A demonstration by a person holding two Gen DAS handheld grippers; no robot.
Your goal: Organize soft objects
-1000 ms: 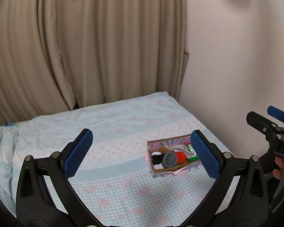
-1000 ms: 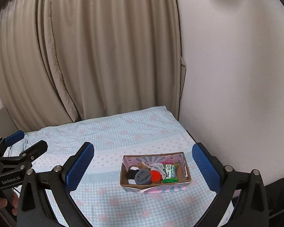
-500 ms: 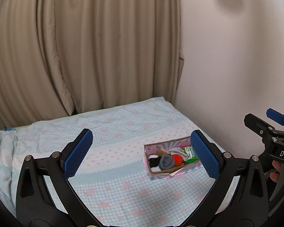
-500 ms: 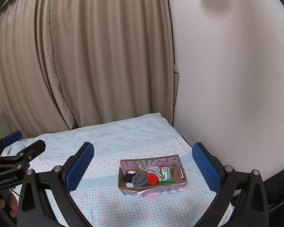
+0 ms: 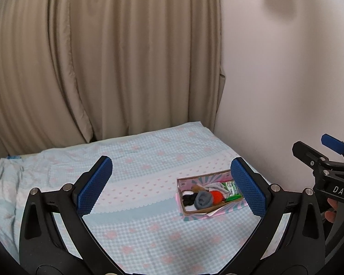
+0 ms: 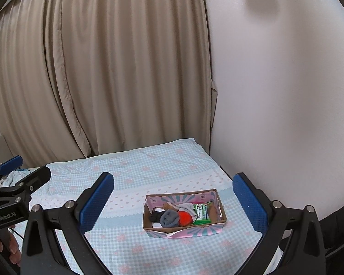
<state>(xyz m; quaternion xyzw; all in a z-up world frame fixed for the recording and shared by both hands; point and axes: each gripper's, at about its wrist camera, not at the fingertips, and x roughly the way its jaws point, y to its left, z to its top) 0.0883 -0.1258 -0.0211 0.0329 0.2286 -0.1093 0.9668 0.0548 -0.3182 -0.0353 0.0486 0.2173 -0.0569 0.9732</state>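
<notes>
A small pink-and-teal cardboard box sits on the bed, near its right side. It holds a grey rolled sock, a red-orange soft ball, a black soft item, a white cloth and a green packet. The box also shows in the left wrist view, partly behind the right finger. My left gripper is open and empty, held above the bed short of the box. My right gripper is open and empty, also held back from the box.
The bed has a light blue checked cover with pink flowers. Beige curtains hang behind it and a white wall runs along its right side. Crumpled bedding lies at the far left.
Both grippers have risen and pulled back, so the box looks smaller and lower in view. Both stay open and empty.
</notes>
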